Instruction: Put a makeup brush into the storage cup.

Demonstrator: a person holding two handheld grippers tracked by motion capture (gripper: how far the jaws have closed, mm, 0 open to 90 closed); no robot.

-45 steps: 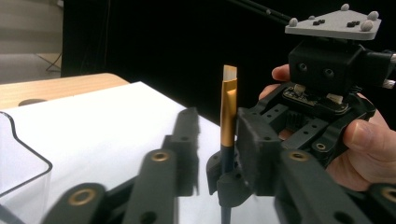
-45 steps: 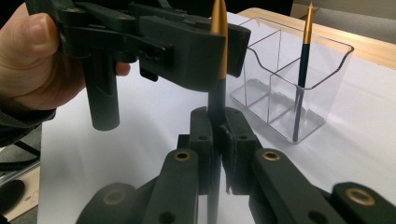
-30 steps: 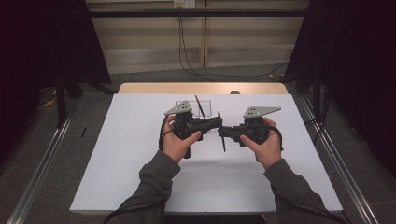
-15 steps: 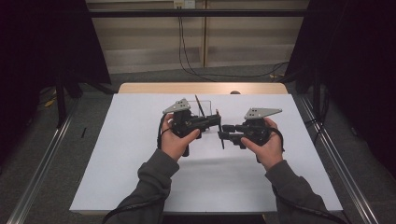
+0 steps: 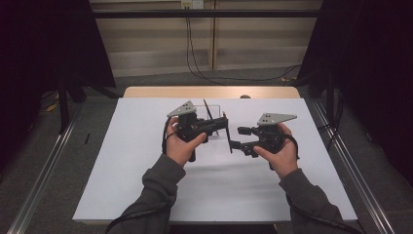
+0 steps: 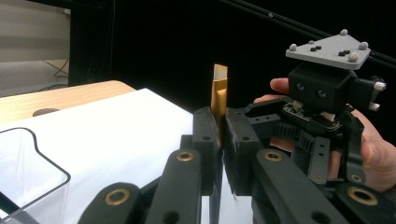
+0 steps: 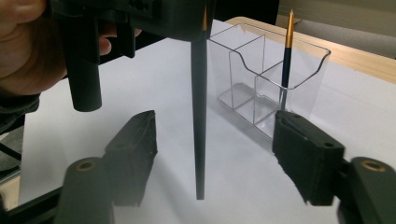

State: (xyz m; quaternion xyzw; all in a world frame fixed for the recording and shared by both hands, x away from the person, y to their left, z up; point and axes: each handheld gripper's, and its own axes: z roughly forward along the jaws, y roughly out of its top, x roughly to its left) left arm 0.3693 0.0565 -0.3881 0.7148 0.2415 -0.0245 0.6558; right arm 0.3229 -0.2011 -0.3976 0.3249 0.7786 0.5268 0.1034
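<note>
Paintbrush (image 7: 199, 116): hangs upright above desk (image 5: 146, 195) centre, clamped at its gold ferrule by left gripper (image 6: 219, 135). Right gripper (image 7: 215, 158), at 3 o'clock, jaws just opened wide, brush between untouched. Handover apparently complete. Next: carry to clear organizer (image 7: 261, 70), 12 o'clock, holding second brush (image 7: 287, 51).

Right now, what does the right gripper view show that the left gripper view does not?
Right gripper view: the held brush's black handle between the fingers of the right gripper, which have just been opening, plus a second brush standing in the clear box. Left gripper view: the gold ferrule above the shut fingers of the left gripper, plus the right hand. Shared: white sheet, clear box.
</note>
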